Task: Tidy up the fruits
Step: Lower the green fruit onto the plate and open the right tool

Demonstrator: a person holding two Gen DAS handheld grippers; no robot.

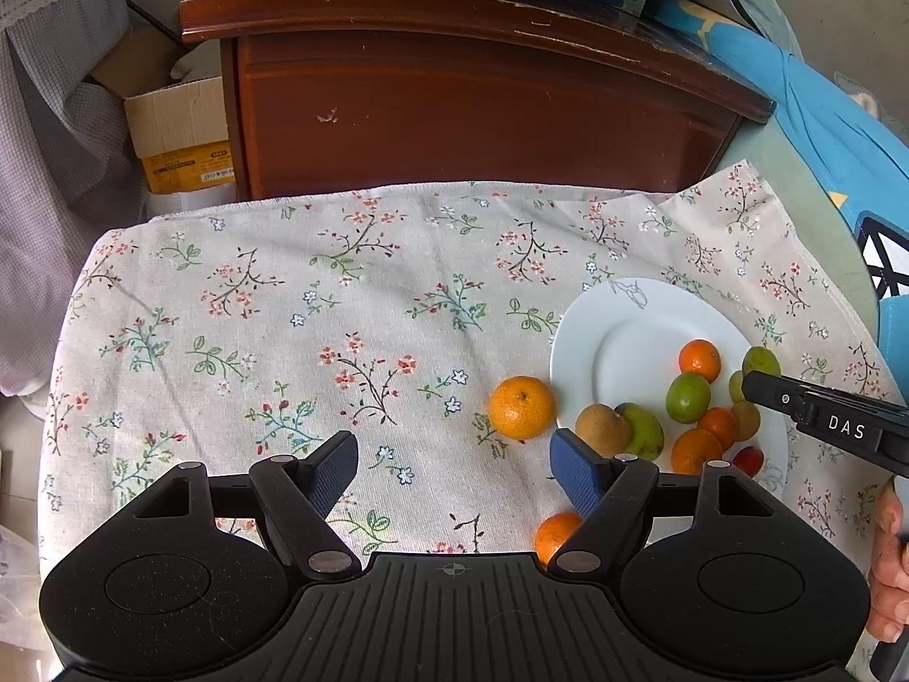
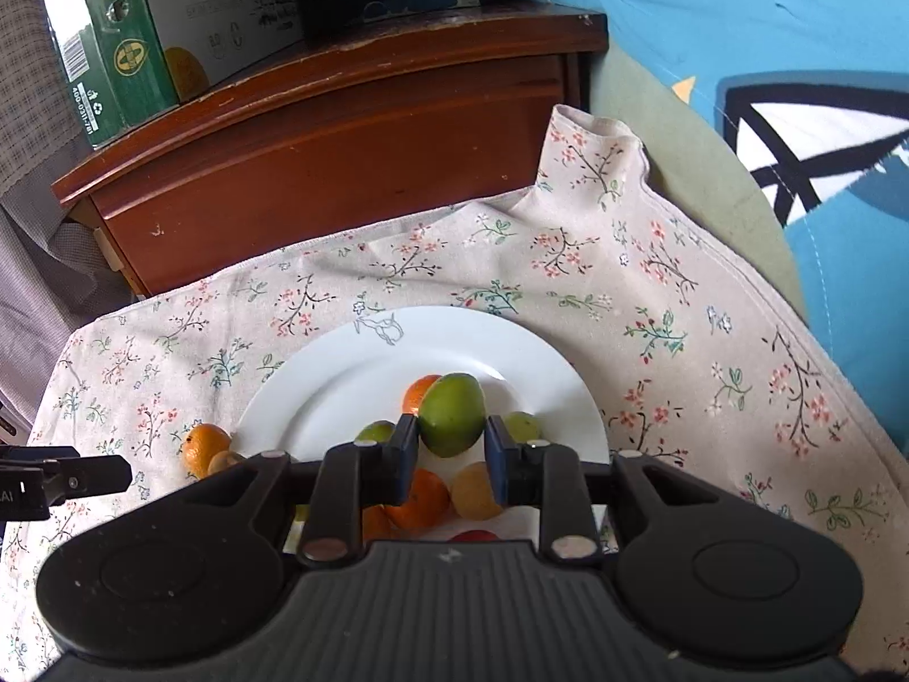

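Note:
A white plate (image 1: 630,318) on the floral cloth holds several small fruits: oranges, green ones, a brown kiwi (image 1: 602,426) and a red one. One orange (image 1: 521,406) lies on the cloth just left of the plate, another orange (image 1: 554,534) lies nearer me. My left gripper (image 1: 454,472) is open and empty above the cloth, left of the plate. My right gripper (image 2: 451,454) is shut on a green fruit (image 2: 453,414) and holds it over the plate (image 2: 363,375). It also shows at the right edge of the left wrist view (image 1: 824,415).
A brown wooden cabinet (image 1: 466,108) stands behind the cloth-covered table with boxes (image 2: 147,28) on top. A cardboard box (image 1: 176,131) sits at the back left. A blue cushion (image 2: 767,85) lies at the right.

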